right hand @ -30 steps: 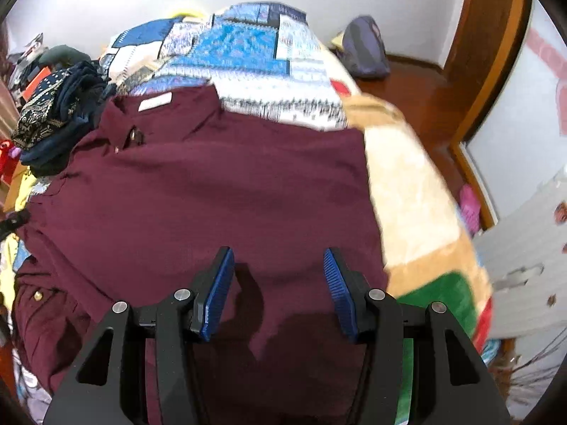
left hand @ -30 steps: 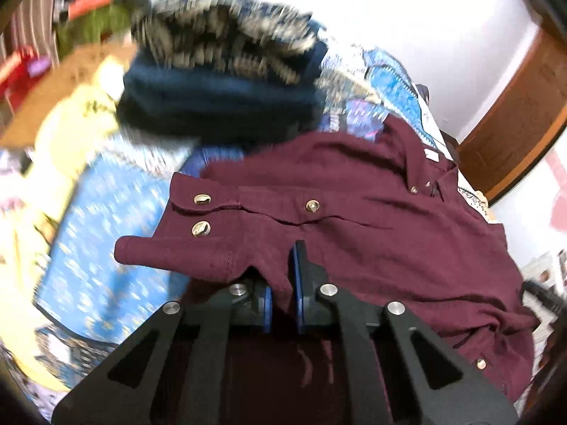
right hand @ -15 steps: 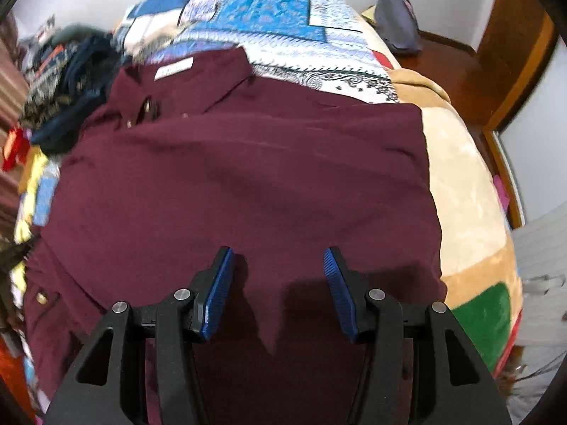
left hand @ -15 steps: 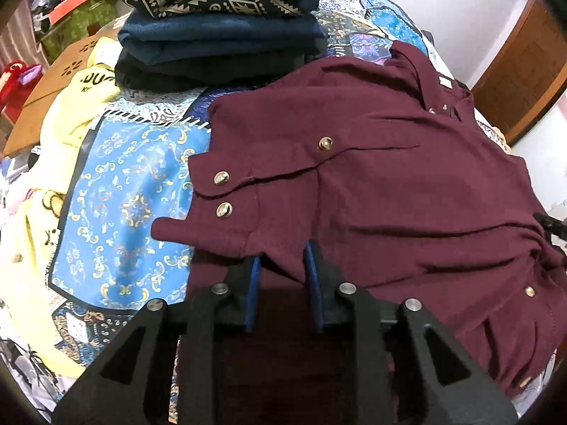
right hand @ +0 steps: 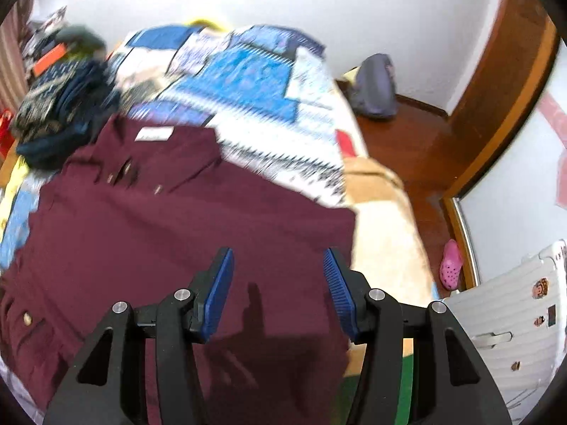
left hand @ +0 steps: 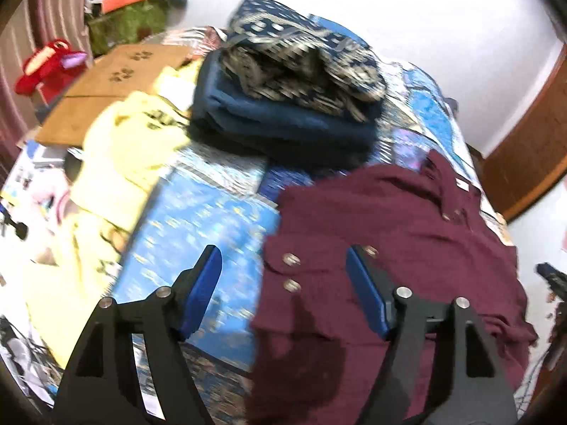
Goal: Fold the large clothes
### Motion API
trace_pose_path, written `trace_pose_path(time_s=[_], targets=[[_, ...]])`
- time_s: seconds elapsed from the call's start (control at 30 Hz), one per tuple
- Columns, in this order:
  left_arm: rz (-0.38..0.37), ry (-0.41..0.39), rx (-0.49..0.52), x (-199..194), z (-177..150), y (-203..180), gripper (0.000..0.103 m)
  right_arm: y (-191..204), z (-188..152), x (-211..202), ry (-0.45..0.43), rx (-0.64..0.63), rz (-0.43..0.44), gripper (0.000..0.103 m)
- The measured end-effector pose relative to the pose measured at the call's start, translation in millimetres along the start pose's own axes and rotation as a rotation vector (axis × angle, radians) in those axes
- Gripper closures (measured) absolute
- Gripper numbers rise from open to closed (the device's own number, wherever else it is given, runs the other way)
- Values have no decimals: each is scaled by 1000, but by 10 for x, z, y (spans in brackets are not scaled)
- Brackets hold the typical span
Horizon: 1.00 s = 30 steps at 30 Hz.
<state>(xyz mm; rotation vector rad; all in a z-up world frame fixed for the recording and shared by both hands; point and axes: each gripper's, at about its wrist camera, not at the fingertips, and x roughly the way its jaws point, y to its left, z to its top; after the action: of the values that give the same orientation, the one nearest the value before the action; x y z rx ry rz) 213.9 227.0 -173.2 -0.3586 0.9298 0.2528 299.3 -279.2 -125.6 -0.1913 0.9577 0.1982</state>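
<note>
A maroon button shirt (left hand: 389, 241) lies spread on the patchwork bed, collar away from me, its left sleeve folded in over the body with the buttoned cuff (left hand: 288, 272) on top. It fills the right wrist view (right hand: 170, 241) too. My left gripper (left hand: 283, 283) is open and empty, hovering above the cuff and the shirt's left edge. My right gripper (right hand: 276, 279) is open and empty above the shirt's right part, near its right edge.
A stack of folded dark blue and patterned clothes (left hand: 290, 106) sits beyond the shirt. Yellow garments (left hand: 124, 163) and a cardboard box (left hand: 117, 85) lie left. The bed's right edge (right hand: 393, 233) drops to a wooden floor with a grey bag (right hand: 375, 88) and a white suitcase (right hand: 503, 318).
My left gripper has opened, let go of the sleeve cuff and pulled back and up. My right gripper stayed open and rose a little. The sleeve now rests folded on the shirt.
</note>
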Motion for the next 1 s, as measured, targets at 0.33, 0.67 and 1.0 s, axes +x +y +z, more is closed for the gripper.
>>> trace_pose_path(time_s=[0.33,0.67,1.0], targets=[[-162,126,40,966,217,-9,31,-502,46,284,60,148,4,54],[-247,233,37,1764,218,-122,31,-667,-109,1180,260,242,105,54],[-332,265,8,1985,336,-366,42,-595,17,1311,198,229,137,62]])
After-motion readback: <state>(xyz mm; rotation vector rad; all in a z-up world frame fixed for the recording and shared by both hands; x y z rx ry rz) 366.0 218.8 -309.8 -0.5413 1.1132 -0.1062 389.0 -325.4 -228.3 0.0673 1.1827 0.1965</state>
